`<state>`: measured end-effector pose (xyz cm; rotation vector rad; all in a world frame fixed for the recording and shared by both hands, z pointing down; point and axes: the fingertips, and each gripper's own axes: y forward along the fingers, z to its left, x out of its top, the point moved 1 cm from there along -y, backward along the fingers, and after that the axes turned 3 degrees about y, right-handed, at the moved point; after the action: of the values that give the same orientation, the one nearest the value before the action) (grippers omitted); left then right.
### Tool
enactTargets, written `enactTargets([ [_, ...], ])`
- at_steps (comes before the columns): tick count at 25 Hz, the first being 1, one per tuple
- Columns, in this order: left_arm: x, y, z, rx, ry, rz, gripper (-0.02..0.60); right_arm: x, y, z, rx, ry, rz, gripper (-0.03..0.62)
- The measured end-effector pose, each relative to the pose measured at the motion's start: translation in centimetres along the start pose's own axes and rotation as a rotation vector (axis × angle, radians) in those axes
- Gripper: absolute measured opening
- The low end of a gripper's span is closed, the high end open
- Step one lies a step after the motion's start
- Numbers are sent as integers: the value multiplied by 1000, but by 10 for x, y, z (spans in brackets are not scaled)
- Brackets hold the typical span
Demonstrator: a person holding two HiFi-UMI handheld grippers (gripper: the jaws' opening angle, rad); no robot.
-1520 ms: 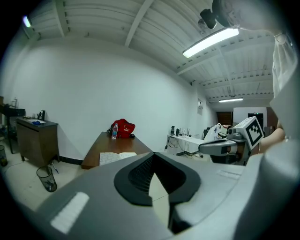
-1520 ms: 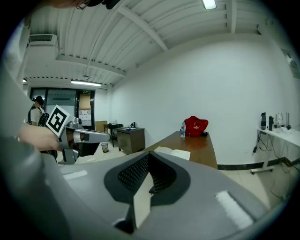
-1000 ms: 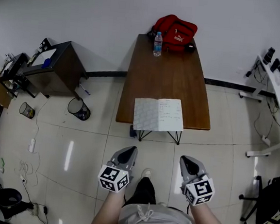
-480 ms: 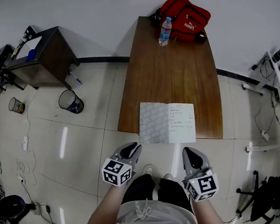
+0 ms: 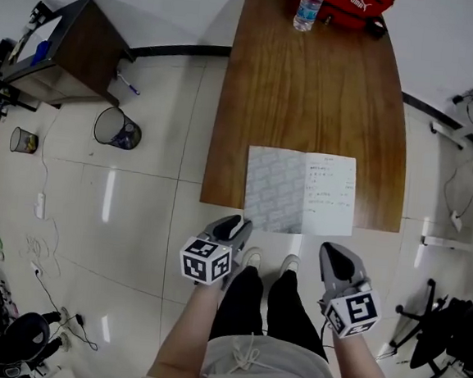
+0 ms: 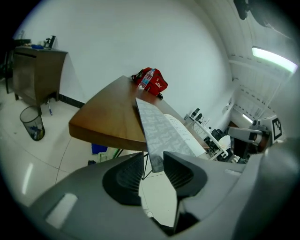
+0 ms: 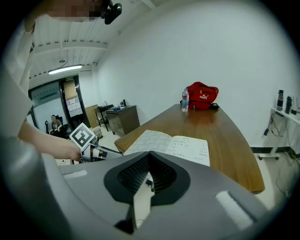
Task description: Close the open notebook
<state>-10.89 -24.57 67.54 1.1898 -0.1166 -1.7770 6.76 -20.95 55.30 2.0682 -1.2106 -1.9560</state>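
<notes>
The open notebook (image 5: 300, 191) lies flat at the near edge of the brown table (image 5: 311, 92), its patterned left leaf overhanging the edge and handwriting on its right page. My left gripper (image 5: 235, 225) is just short of the notebook's near left corner. Its jaws are opening, and in the left gripper view (image 6: 153, 161) that corner of the notebook (image 6: 164, 129) lines up with the gap, untouched by the pads. My right gripper (image 5: 335, 252) hangs below the notebook's right page, clear of the table. In the right gripper view (image 7: 149, 159) its jaws meet, empty, with the notebook (image 7: 171, 145) ahead.
A red bag (image 5: 352, 1) and a water bottle (image 5: 308, 8) stand at the table's far end. Left of the table are a mesh waste bin (image 5: 114, 126) and a dark cabinet (image 5: 63, 50). The person's legs (image 5: 259, 301) stand between the grippers, and office chair legs (image 5: 447, 326) show at right.
Both grippers have moved forward to the table's near edge, and the notebook now sits closer. The left gripper's jaws have parted; the right gripper's stay together.
</notes>
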Motion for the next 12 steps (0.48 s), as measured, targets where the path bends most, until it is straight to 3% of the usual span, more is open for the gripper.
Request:
enactTargets([
  [3,-3,4,2,-34,-78,-23,92,-5,4,-2,9,11,14,6],
  [5,-1,3,3,-32,-91,-31,89,-6,5,-5,12,7,23,6],
  [12,21,-15,-10,11,13,-35,52,-5,-6,-20,-9,18,13,6],
])
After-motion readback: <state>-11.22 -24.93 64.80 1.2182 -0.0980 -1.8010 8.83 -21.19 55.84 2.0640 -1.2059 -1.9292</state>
